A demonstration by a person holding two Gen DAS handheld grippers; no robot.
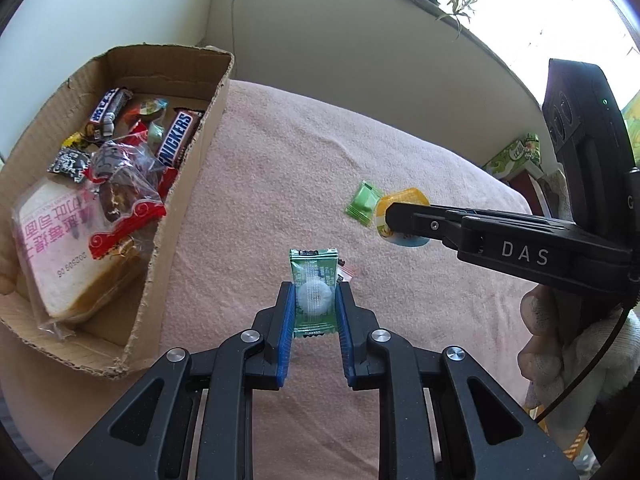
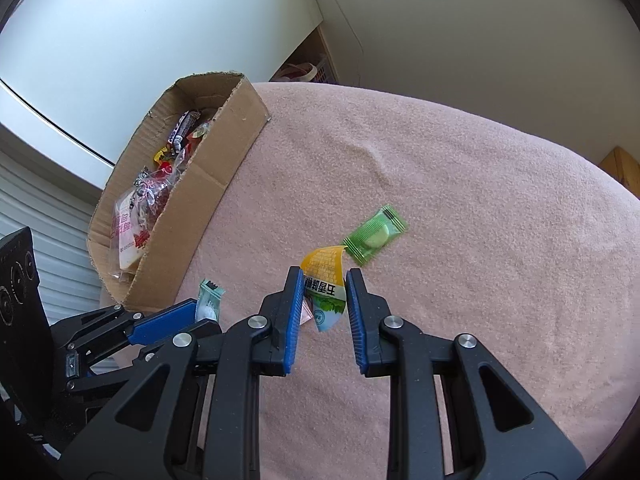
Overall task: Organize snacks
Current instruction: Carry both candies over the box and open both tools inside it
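Left of my grippers, the box is rough, matt corrugated cardboard with torn edges; right of it I see a fuzzy pink cloth and a glossy green plastic candy wrapper

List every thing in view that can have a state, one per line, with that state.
Left gripper: shut on the clear green candy wrapper.
Right gripper: shut on the yellow-lidded jelly cup.
Bright green square sachet: lying flat on the pink cloth, untouched.
Small red-edged packet: on the cloth, mostly hidden.
Brown cardboard box: open-topped, holding snacks.
Snickers bar: inside the box, leaning on its wall.
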